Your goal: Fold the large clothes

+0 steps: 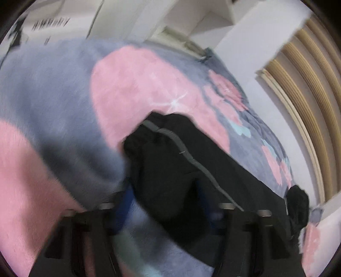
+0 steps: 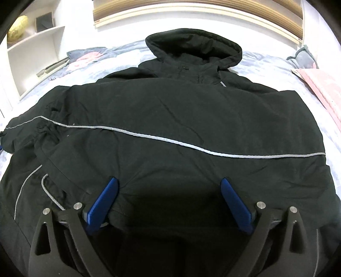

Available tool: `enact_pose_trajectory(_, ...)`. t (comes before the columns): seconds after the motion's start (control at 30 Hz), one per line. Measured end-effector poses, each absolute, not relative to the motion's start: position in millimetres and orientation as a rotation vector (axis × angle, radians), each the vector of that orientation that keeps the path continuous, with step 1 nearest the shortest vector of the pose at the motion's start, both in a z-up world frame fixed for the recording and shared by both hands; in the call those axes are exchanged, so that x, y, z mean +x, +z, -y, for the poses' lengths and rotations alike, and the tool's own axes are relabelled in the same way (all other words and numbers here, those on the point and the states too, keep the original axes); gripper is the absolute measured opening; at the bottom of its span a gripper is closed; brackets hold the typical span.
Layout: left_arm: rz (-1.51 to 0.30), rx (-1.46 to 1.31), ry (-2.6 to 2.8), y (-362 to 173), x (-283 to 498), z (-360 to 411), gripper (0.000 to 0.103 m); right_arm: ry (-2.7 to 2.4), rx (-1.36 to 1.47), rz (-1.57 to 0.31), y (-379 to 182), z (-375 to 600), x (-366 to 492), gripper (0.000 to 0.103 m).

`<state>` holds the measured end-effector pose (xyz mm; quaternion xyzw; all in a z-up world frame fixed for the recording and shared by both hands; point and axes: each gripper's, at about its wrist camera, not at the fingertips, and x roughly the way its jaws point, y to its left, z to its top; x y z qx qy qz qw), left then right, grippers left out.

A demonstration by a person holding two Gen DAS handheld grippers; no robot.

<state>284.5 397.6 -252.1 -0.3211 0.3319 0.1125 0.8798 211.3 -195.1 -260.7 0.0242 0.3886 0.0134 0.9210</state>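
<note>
A large black hooded jacket (image 2: 170,119) with thin grey reflective piping lies spread on the bed, hood (image 2: 191,46) toward the headboard. My right gripper (image 2: 168,187) is open, its blue fingers (image 2: 104,202) wide apart and resting on the jacket's lower part near the hem. In the blurred left wrist view, my left gripper (image 1: 164,191) is open with its fingers spread over one side of the jacket (image 1: 181,162), where a black sleeve or edge lies on the blanket.
A fluffy grey and pink blanket (image 1: 64,95) covers the bed. A wooden slatted headboard (image 2: 202,10) stands behind the hood. White shelves (image 2: 36,53) stand at the left. A pink pillow (image 2: 326,89) lies at the right.
</note>
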Motion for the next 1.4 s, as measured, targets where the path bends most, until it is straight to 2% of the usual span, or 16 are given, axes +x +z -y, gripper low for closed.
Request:
enact_pose_trajectory(0.1, -0.648, -0.527, 0.24, -227, 282, -371, 0.021, 0.027, 0.05, -0.795, -261, 195, 211, 0.099)
enact_pose_trajectory(0.27, -0.544, -0.38, 0.086, -164, 272, -303, 0.018, 0.028, 0.05, -0.795, -261, 195, 211, 0.099)
enact_pose_trajectory(0.43, -0.478, -0.222, -0.156, -106, 268, -188, 0.018, 0.03, 0.053, -0.794, -261, 195, 211, 0.099)
enact_pose_trajectory(0.53, -0.489, -0.165, -0.309, -94, 270, -115, 0.018, 0.031, 0.058, -0.79, -261, 195, 210, 0.099)
enact_pose_trajectory(0.7, -0.577, -0.027, -0.461, -117, 282, -4, 0.018, 0.038, 0.07, -0.782, -261, 196, 210, 0.099)
enact_pose_trajectory(0.9, -0.84, 0.111, -0.529, -203, 302, 78, 0.019, 0.042, 0.079, -0.772, -262, 197, 210, 0.1)
enact_pose_trajectory(1.0, -0.897, 0.14, -0.527, -227, 301, 83, 0.022, 0.048, 0.087, -0.768, -262, 198, 209, 0.1)
enact_pose_trajectory(1.07, -0.899, 0.115, -0.558, -220, 298, 78, 0.04, 0.051, 0.09, -0.768, -262, 199, 209, 0.101)
enact_pose_trajectory(1.1, -0.91, 0.069, -0.604, -215, 296, 72, 0.06, 0.052, 0.09, -0.77, -262, 199, 210, 0.101)
enact_pose_trajectory(1.13, -0.902, 0.006, -0.652, -207, 292, 64, 0.067, 0.052, 0.089, -0.772, -261, 199, 210, 0.101)
enact_pose_trajectory(1.27, -0.863, -0.06, -0.691, -178, 275, 49, 0.067, 0.04, 0.086, -0.779, -259, 198, 209, 0.101)
enact_pose_trajectory(1.4, -0.806, -0.011, -0.663, -153, 241, 25, 0.067, 0.084, 0.119, -0.805, -240, 193, 207, 0.101)
